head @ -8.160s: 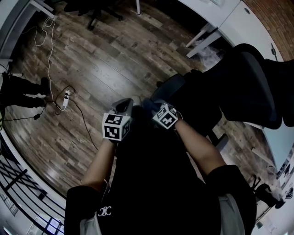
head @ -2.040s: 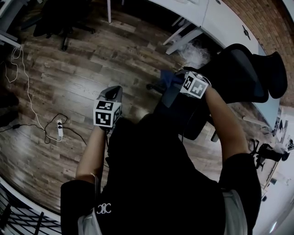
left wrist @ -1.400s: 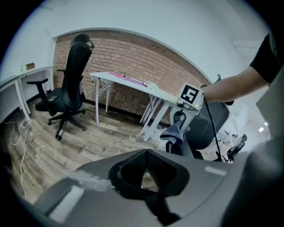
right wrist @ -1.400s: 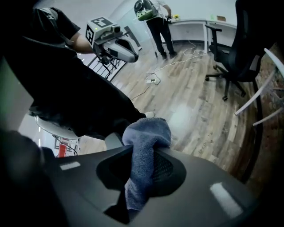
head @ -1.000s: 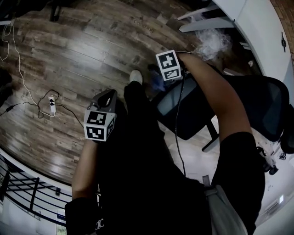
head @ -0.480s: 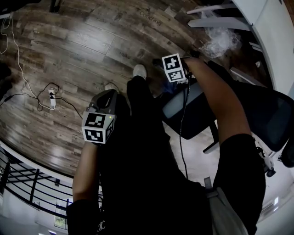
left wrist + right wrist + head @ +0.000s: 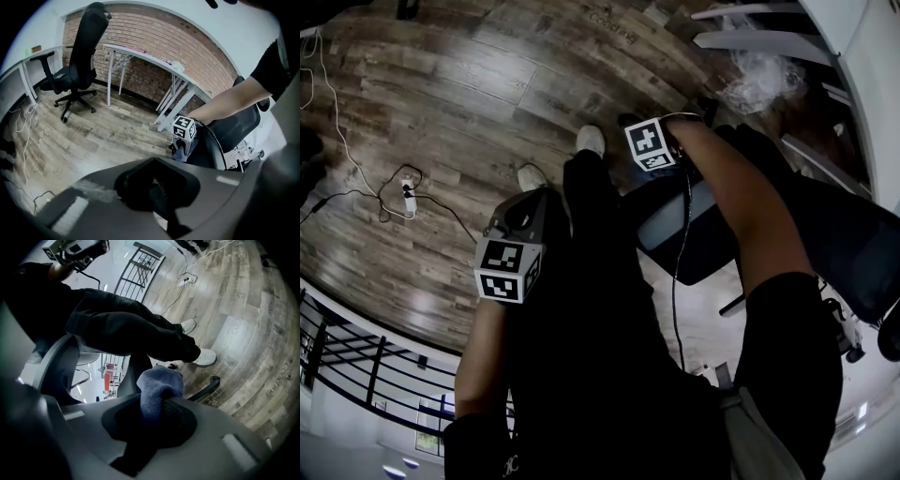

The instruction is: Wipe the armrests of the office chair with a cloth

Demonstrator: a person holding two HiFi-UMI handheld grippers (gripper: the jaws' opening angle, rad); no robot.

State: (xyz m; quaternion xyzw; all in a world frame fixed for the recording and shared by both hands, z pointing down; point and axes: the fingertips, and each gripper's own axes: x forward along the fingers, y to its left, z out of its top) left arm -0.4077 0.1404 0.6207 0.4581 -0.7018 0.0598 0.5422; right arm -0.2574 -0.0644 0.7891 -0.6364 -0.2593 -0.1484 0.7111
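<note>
The wiping seems to be in the middle: the right gripper point(image 7: 157, 409) is clamped on the blue cloth point(image 7: 158, 380), low at the office chair point(image 7: 705, 246) (which armrest, I cannot tell), while the left gripper point(image 7: 523, 214), closed on nothing, hangs well apart, so some wiping is probably left.

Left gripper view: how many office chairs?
2. One office chair stands alone at back left by the desk; the other chair is at right, behind the person's arm, beside the right gripper holding the cloth. More may be hidden.
</note>
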